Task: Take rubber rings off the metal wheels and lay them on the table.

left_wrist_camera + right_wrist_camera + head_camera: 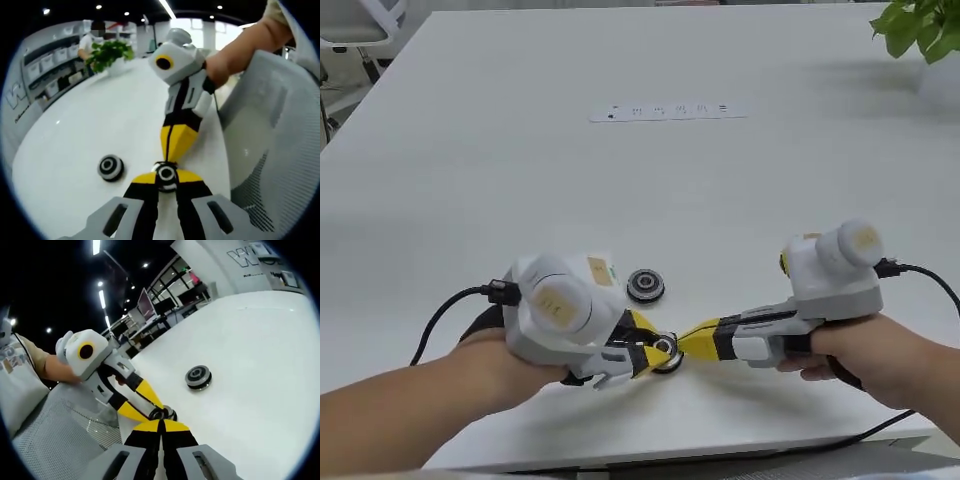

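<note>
A small metal wheel with a black rubber ring [666, 353] [166, 175] [164, 413] is held just above the white table [620, 190], near its front edge. My left gripper [655, 355] [167, 176] is shut on this wheel, one yellow-tipped jaw on each side. My right gripper [684, 346] [161, 425] comes in from the right with its jaws pressed together at the wheel's rim, apparently pinching the rubber ring. A second wheel [645, 285] [111, 167] [198, 376], with its ring on, lies flat on the table just behind the grippers.
A strip of printed paper [670, 112] lies at mid-table, farther back. A potted plant [920, 28] stands at the far right corner, and an office chair [360, 25] is beyond the far left edge. Cables [445, 310] trail from both grippers. The table's front edge runs just under my hands.
</note>
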Available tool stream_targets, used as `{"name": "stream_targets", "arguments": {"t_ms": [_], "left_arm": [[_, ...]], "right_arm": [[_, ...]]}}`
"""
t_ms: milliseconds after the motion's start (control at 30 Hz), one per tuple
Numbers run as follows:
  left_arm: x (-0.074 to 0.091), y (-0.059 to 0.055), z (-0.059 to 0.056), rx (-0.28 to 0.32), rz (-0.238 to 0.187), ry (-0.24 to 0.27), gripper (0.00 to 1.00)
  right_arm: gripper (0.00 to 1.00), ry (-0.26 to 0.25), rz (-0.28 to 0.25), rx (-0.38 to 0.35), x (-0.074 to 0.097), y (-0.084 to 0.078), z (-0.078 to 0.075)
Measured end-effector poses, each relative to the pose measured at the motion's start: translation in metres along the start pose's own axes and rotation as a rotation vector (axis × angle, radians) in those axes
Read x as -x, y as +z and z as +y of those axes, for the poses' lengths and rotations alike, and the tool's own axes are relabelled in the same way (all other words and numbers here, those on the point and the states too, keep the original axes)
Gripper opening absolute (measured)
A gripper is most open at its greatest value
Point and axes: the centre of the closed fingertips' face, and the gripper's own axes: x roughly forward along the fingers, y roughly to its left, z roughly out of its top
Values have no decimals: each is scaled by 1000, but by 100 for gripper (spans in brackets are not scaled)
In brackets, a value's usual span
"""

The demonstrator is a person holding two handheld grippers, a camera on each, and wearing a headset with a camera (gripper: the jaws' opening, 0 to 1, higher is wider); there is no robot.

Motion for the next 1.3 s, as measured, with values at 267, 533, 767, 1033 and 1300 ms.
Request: {"name": "stream_targets", "arguments": {"t_ms": [267,533,767,1033,1300], "left_arm": [[0,0,0,-8,0,1,12],[1,3,-2,-11,-10,1,12],[2,2,-2,-1,-17,1,13],[1,2,-2,6,-20,-4,13],[1,1,-4,8,-20,-10,13]], "right_arm": [[0,18,11,15,-4,0,6],[0,64,12,37,-3,0,16],[0,67,-1,28,0,0,20],[0,32,-7,35,1,2,14],[0,19,-1,35,1,2,11]]}}
